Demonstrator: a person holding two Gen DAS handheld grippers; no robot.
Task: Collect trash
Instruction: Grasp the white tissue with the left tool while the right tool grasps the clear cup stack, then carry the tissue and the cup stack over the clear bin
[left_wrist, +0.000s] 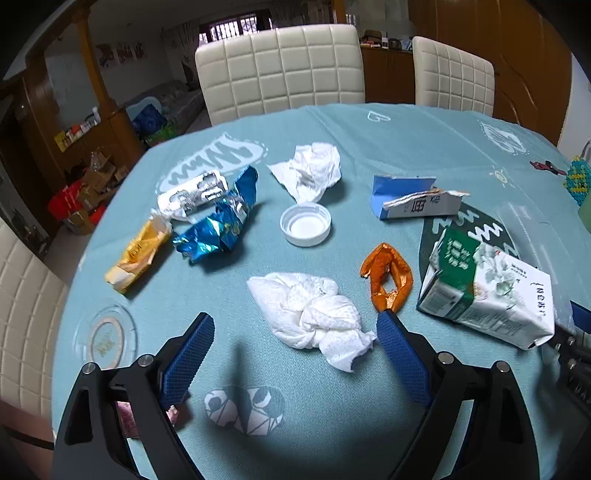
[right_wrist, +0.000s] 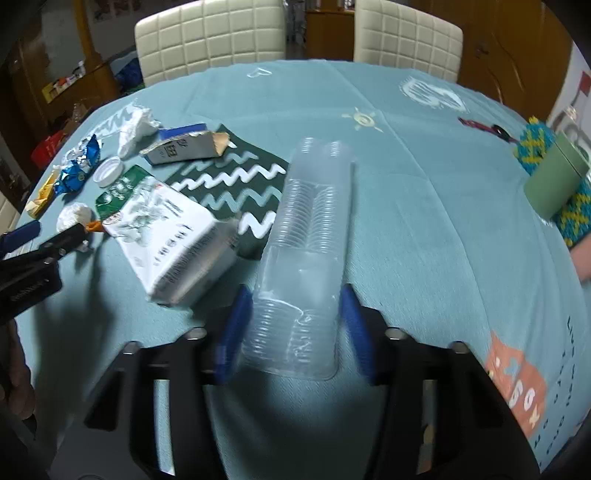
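Tool (right_wrist: 297, 325) clamps clear tray (right_wrist: 306, 258), visibly empty.

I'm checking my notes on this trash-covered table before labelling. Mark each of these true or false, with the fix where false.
1. The white bottle cap lies with its open side up. True.
2. The left hand-held gripper is clamped on the orange wrapper. False: its jaws stand open around the crumpled white tissue.
3. The clear plastic cup sleeve lies between the right hand-held gripper's fingers. True.
4. The green-and-white carton stands upright. False: it lies on its side.
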